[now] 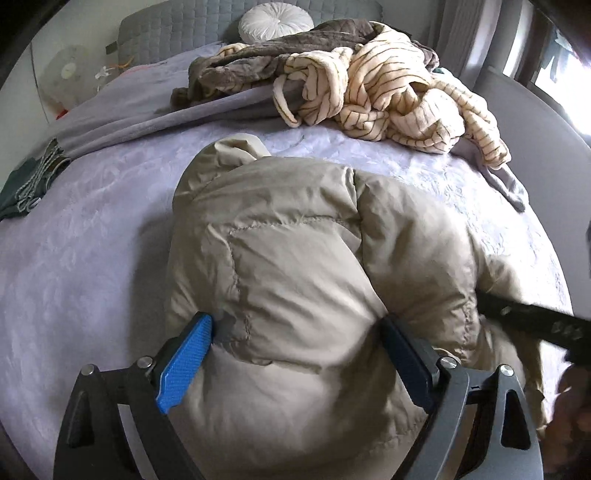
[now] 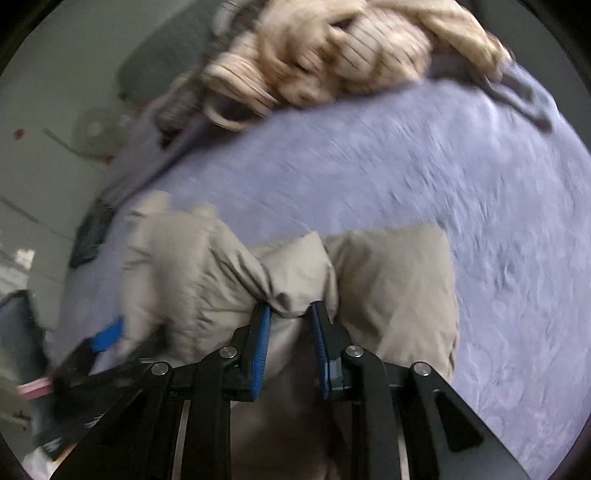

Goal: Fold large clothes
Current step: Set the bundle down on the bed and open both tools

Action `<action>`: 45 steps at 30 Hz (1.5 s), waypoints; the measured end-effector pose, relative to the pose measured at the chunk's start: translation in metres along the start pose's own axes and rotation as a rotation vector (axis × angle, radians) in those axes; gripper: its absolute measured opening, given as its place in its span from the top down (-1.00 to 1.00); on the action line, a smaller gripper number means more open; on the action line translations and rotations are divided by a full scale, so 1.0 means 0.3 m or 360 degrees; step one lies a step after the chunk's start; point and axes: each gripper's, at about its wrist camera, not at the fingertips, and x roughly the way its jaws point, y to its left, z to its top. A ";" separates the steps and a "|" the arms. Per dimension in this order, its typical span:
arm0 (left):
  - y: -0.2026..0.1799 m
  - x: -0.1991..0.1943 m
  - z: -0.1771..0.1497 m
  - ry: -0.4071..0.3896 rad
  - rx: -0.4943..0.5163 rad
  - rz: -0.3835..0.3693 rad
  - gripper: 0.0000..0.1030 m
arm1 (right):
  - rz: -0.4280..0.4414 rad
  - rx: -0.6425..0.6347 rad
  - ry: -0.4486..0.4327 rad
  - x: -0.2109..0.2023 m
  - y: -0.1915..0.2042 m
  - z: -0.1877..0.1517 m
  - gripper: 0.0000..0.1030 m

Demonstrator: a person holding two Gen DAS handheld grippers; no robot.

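A beige puffer jacket [image 1: 303, 258] lies bunched on the lilac bedspread [image 1: 85, 240]. My left gripper [image 1: 299, 332] is wide open, its blue fingers [image 1: 184, 362] either side of a bulge of the jacket. My right gripper [image 2: 290, 317] is shut on a fold of the jacket [image 2: 295, 273] and holds it above the bed; its black body also shows at the right of the left wrist view [image 1: 535, 321]. The right wrist view is blurred by motion. The left gripper's blue pad shows at the lower left of the right wrist view [image 2: 107, 334].
A cream striped garment [image 1: 388, 96] and a brown blanket [image 1: 258, 55] are heaped at the far side of the bed, with a round white cushion [image 1: 275, 20] behind. A dark green cloth [image 1: 26, 184] lies at the left edge. A window [image 1: 554, 74] is at right.
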 end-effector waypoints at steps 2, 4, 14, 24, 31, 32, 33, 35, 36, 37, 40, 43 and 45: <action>-0.029 0.006 -0.020 -0.0035 0.0039 0.0032 -0.80 | 0.0018 0.0038 -0.0011 0.013 -0.038 -0.029 0.65; -0.046 0.012 -0.037 -0.0062 0.0061 0.0052 -0.82 | 0.0001 -0.0009 -0.0039 0.026 -0.059 -0.062 0.69; -0.034 -0.034 -0.054 -0.0008 0.0072 0.0077 -0.83 | -0.0048 -0.0026 -0.0036 0.010 -0.047 -0.094 0.67; 0.038 -0.214 -0.131 0.0131 0.0030 0.0090 -0.83 | -0.0069 -0.0128 0.0025 -0.187 0.016 -0.166 0.60; 0.050 -0.332 -0.256 0.0240 0.0060 0.0116 -0.83 | -0.0071 -0.0068 0.0149 -0.289 0.008 -0.298 0.34; 0.052 -0.344 -0.272 0.0249 0.0063 0.0115 -0.83 | -0.0081 -0.0058 0.0163 -0.298 0.005 -0.310 0.33; 0.053 -0.351 -0.297 0.0269 0.0065 0.0118 -0.83 | -0.0092 -0.0053 0.0185 -0.311 0.003 -0.337 0.33; 0.057 -0.341 -0.338 0.0335 0.0069 0.0123 -0.83 | -0.0123 -0.0074 0.0216 -0.320 0.002 -0.384 0.33; 0.063 -0.326 -0.369 0.0391 0.0066 0.0119 -0.83 | -0.0148 -0.0089 0.0242 -0.317 0.001 -0.406 0.33; 0.069 -0.316 -0.390 0.0425 0.0056 0.0114 -0.83 | -0.0172 -0.0101 0.0275 -0.309 -0.002 -0.425 0.33; 0.088 -0.308 -0.437 0.0477 0.0025 0.0105 -0.83 | -0.0230 -0.0068 0.0379 -0.267 -0.029 -0.477 0.33; 0.098 -0.319 -0.463 0.0498 0.0019 0.0111 -0.83 | -0.0204 -0.0002 0.0399 -0.253 -0.058 -0.494 0.33; 0.106 -0.324 -0.478 0.0528 0.0003 0.0117 -0.83 | -0.0186 0.0042 0.0409 -0.243 -0.076 -0.492 0.33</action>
